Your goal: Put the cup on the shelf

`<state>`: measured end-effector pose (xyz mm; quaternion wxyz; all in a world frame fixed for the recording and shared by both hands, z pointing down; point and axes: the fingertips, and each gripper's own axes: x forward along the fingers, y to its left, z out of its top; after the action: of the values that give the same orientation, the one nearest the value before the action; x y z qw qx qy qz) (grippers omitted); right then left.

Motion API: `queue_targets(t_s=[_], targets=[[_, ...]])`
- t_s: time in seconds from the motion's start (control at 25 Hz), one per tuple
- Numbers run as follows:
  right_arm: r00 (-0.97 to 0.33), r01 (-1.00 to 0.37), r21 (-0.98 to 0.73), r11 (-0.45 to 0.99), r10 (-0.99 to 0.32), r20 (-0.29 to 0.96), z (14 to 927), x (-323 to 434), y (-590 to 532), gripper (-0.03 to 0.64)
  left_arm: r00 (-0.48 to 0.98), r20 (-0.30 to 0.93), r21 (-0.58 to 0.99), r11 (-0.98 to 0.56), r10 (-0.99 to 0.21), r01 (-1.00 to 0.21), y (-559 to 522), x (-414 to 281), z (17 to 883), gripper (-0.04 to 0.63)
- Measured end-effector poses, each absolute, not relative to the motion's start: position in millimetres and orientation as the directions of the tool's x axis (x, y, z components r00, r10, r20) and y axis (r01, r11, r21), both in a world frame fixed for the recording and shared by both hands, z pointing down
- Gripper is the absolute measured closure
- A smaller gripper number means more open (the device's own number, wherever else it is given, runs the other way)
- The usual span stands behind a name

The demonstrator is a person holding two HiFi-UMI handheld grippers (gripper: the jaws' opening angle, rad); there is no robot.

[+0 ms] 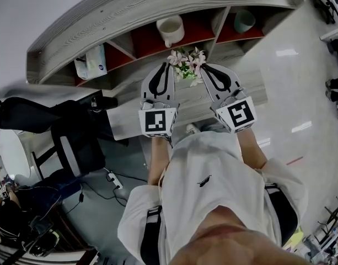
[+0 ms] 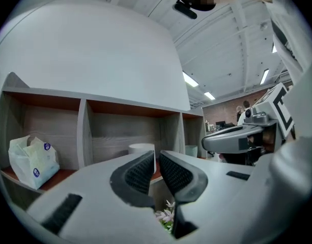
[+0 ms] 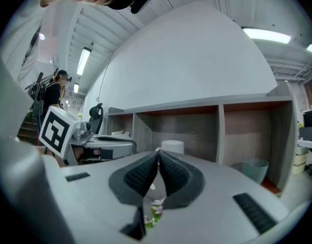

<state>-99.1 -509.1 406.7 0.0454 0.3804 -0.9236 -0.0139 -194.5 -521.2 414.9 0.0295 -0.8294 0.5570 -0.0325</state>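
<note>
Both the left hand-held gripper (image 1: 166, 65) and the right hand-held gripper (image 1: 205, 67) have jaws closed on nothing. Ahead of them, the white ceramic cup (image 1: 170, 30) stands upright in the middle compartment of the grey wooden shelf (image 1: 157, 4).

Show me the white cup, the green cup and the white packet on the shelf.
white cup (image 1: 171, 31): head view, the middle of the cup.
green cup (image 1: 244, 21): head view, the middle of its body.
white packet (image 1: 91, 61): head view, its front face.
</note>
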Motion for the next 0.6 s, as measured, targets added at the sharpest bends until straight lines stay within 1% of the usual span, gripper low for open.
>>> queue_targets(t_s=[0.2, 0.6], targets=[[-0.709, -0.698, 0.073, 0.712, -0.702, 0.067, 402.5, -101.6, -496.3, 0.583, 0.411, 0.019, -0.070, -0.411, -0.912, -0.909, -496.7, -192.8, 413.0, 0.546], [-0.712, -0.695, 0.067, 0.716, -0.698, 0.073, 406.5, -107.1, -475.7, 0.584, 0.427, 0.019, -0.049, -0.427, -0.904, -0.903, -468.4, -194.6, 417.9, 0.549]])
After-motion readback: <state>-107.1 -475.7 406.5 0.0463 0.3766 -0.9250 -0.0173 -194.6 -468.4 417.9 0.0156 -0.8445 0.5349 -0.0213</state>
